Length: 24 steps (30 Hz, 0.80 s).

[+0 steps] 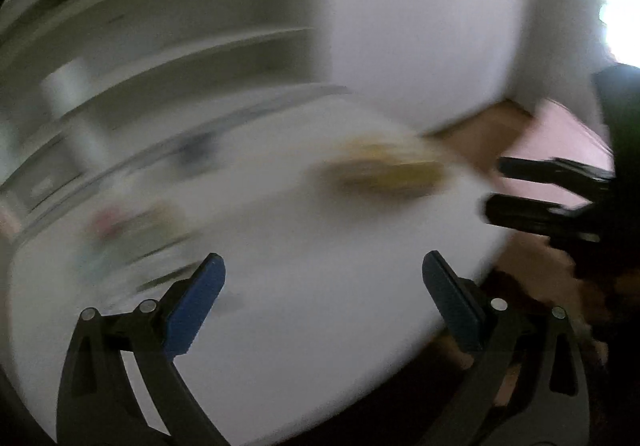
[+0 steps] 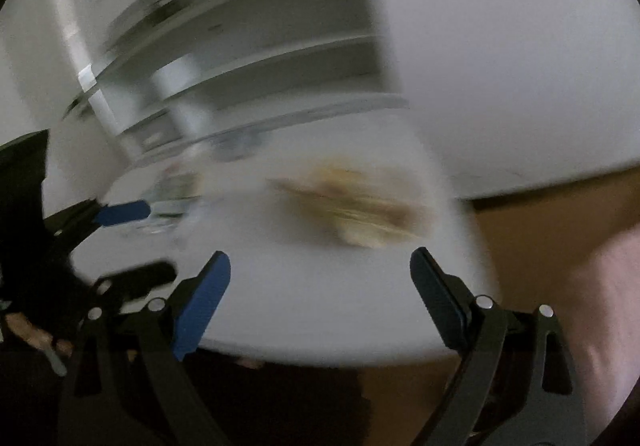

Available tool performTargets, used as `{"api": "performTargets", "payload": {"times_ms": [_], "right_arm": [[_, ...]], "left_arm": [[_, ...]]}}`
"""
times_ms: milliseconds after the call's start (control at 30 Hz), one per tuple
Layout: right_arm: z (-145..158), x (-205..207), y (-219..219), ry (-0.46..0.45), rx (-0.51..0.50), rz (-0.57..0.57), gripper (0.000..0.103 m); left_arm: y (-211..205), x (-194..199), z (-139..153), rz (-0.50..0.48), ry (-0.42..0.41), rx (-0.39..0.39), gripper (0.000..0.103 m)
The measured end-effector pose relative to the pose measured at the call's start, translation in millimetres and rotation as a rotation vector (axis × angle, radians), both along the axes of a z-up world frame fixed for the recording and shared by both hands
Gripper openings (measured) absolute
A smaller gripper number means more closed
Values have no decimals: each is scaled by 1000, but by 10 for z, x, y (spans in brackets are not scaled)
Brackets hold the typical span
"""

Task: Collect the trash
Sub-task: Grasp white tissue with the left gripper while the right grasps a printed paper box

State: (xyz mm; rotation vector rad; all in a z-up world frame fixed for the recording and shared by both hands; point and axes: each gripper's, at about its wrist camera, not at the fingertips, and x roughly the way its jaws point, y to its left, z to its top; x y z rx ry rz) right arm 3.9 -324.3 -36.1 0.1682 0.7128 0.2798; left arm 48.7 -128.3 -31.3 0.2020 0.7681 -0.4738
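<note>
With both the left gripper (image 1: pixel 323 266) and right gripper (image 2: pixel 320 264) spread empty, the blurred yellowish trash (image 2: pixel 352 205) near the table's (image 2: pixel 304 306) right edge could be knocked off.

Blue pads on the black-framed left gripper (image 1: pixel 323 266), the same blue and black on the right gripper (image 2: pixel 320 264). Plain white round table (image 1: pixel 300 318), a smeared yellow-brown heap of trash (image 2: pixel 352 205), orange-brown wooden floor (image 2: pixel 540 213), pale grey shelving (image 2: pixel 280 45).
</note>
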Motion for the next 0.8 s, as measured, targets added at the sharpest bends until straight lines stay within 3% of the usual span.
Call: {"api": "performTargets", "payload": {"times_ms": [100, 200, 333, 567, 800], "right_arm": [[61, 333, 789, 5, -34, 145, 88], [59, 686, 1348, 51, -16, 234, 88], [-51, 1089, 1732, 144, 37, 269, 88], [-333, 1590, 1934, 298, 65, 232, 79], [-438, 1644, 2008, 310, 44, 223, 76]], "left_arm": [[985, 119, -139, 197, 24, 26, 96], [1668, 181, -271, 308, 68, 13, 96], [2104, 290, -388, 357, 118, -61, 96], [2169, 623, -550, 329, 157, -123, 96], [2153, 825, -720, 325, 175, -129, 96]]}}
